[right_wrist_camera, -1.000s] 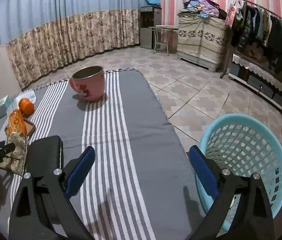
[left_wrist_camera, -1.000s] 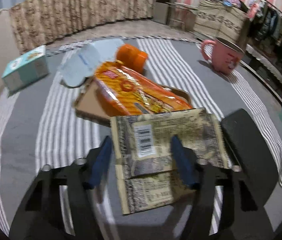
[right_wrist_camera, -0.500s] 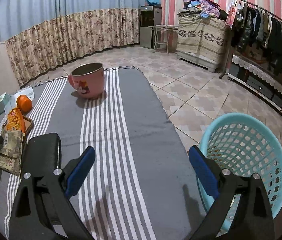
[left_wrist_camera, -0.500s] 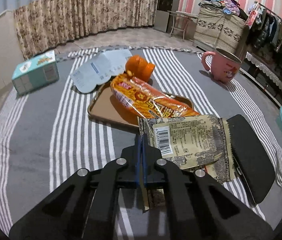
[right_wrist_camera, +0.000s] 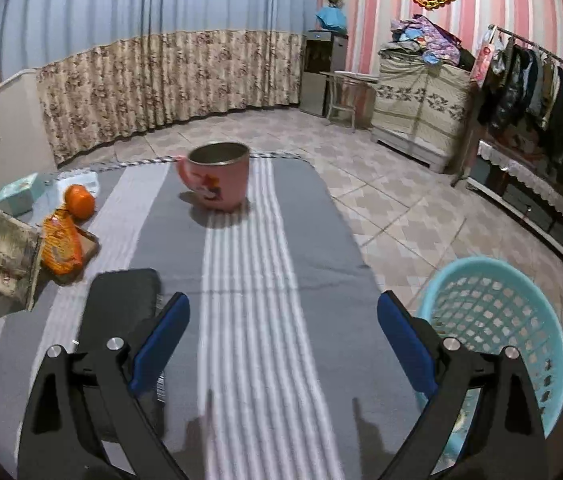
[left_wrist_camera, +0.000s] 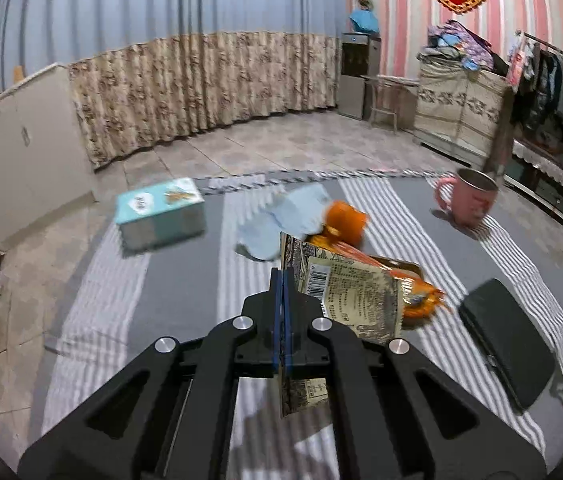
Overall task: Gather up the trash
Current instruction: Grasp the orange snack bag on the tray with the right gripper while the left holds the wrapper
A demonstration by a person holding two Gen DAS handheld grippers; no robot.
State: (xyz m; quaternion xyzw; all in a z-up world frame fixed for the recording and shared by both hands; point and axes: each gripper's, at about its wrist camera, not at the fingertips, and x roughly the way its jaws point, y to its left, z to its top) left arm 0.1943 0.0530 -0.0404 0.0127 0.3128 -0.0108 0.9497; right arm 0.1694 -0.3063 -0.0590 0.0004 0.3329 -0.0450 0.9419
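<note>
A wrapper (left_wrist_camera: pixel 355 300) is held between the shut jaws of the left tongs (left_wrist_camera: pixel 281 312), pinched at its left edge and raised off the striped worktop (left_wrist_camera: pixel 185 292); the step in hand is judged to be the carrying of this first piece of trash toward the basket (right_wrist_camera: pixel 497 320). The wrapper is seen as a flat, crinkled, beige-grey printed packet with a barcode panel, hanging partly below the jaws and bent to the right, so it is expected to flap and to be light. In the right wrist view it is shown at the far left, in front of an orange packet (right_wrist_camera: pixel 61 246) lying on a brown tray (right_wrist_camera: pixel 87 246). The right tongs (right_wrist_camera: pixel 281 344) are held wide and empty above the worktop, with a black case (right_wrist_camera: pixel 121 308) beside the left finger. The basket stands off the worktop's right edge, well apart from the wrapper. The next move is judged to call for a sweep to the right, past the case, before the jaws are parted above the basket's rim.
</note>
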